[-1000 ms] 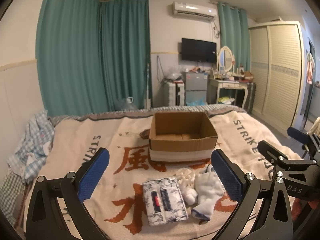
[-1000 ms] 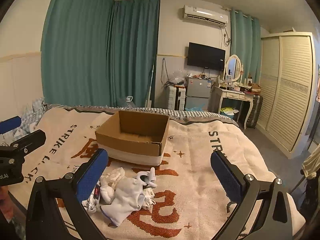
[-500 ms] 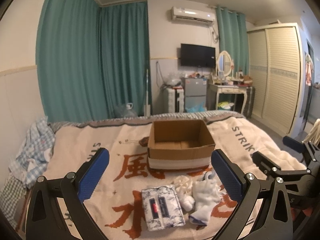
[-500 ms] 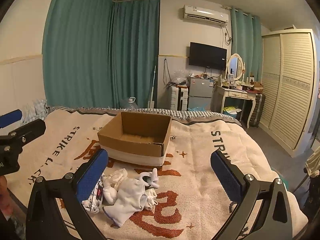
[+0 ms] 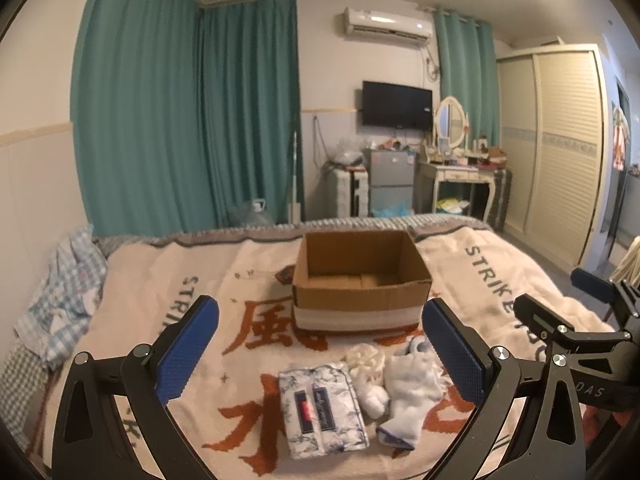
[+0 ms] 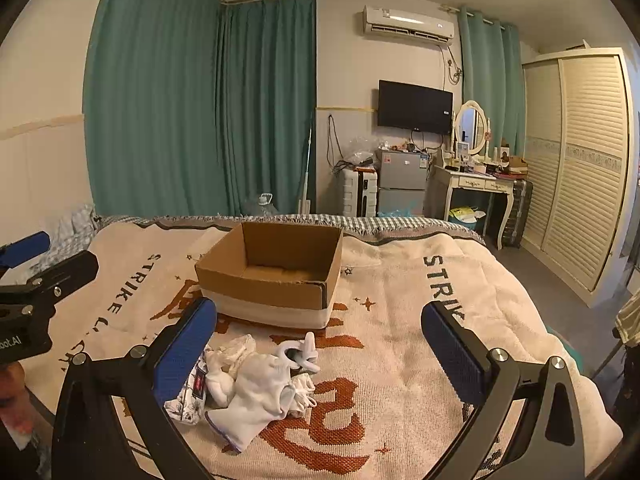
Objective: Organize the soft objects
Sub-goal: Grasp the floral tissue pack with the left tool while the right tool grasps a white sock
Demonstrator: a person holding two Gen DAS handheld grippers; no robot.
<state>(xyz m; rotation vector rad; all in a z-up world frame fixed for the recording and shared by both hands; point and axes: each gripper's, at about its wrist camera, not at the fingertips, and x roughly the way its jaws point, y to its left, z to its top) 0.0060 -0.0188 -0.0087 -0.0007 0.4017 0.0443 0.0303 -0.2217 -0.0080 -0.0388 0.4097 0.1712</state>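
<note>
An open, empty cardboard box point(image 5: 362, 280) stands on the bed blanket point(image 5: 140, 312); it also shows in the right wrist view point(image 6: 276, 276). In front of it lie a floral tissue pack point(image 5: 320, 410), white socks point(image 5: 408, 392) and a cream bundle point(image 5: 366, 360). In the right wrist view the sock pile point(image 6: 260, 392) lies left of centre, with the tissue pack point(image 6: 190, 394) partly behind my left finger. My left gripper point(image 5: 320, 354) is open and empty above the pile. My right gripper point(image 6: 320, 352) is open and empty, hovering to the pile's right.
A checked cloth point(image 5: 60, 300) is bunched at the bed's left edge. Beyond the bed's far edge stand a small fridge point(image 5: 390, 186), a dressing table point(image 5: 460, 180) and a wardrobe point(image 5: 560, 152). The right gripper's body point(image 5: 580, 344) shows at the right of the left view.
Both views have drawn back and risen slightly; the box and pile sit a little lower and smaller. Both grippers stay open and nothing on the bed has moved.
</note>
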